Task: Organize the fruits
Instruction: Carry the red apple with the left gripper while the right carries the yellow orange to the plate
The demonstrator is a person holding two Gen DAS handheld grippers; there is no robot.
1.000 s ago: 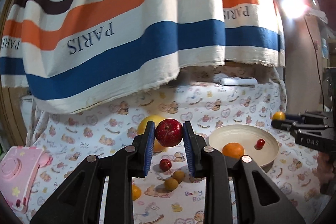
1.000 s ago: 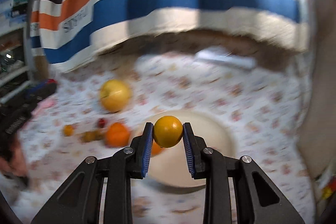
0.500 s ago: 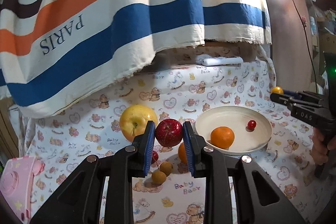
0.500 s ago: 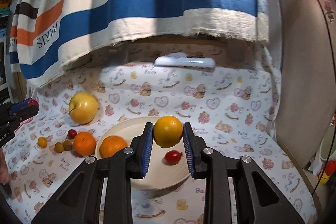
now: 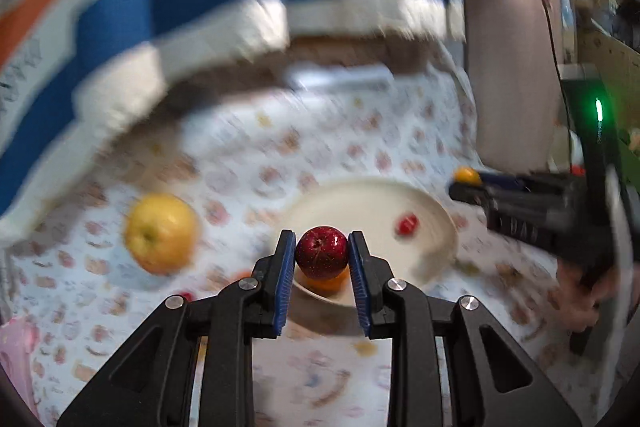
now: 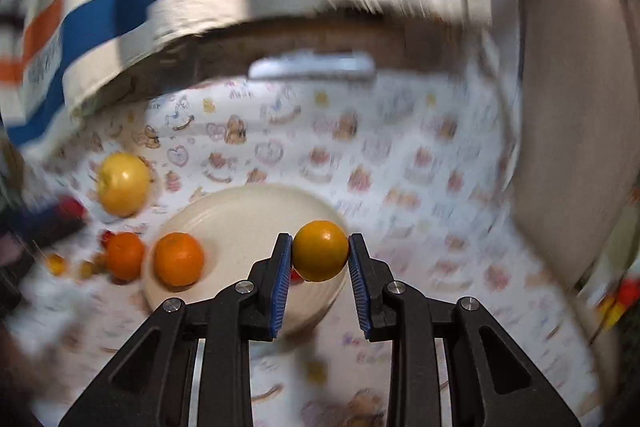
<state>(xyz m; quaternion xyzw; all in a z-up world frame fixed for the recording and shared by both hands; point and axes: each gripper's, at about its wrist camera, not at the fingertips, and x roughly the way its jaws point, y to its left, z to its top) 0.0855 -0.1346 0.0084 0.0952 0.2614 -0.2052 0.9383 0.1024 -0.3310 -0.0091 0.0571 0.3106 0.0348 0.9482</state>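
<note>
- left gripper (image 5: 322, 254) moved over plate (image 5: 436, 223), clamps red apple (image 5: 321, 251)
- right gripper (image 6: 320, 255) clamps yellow-orange fruit (image 6: 321, 250) over same plate
- counts: one plate, one yellow apple (image 6: 123, 183), two oranges (image 6: 178, 259), one on the plate

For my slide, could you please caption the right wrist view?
Right gripper holds a yellow-orange fruit above the cream plate.

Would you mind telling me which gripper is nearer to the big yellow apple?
Left, probably. The left gripper, shut on a red apple, is just right of the yellow apple; the right gripper holds an orange farther right, beyond the plate.
</note>
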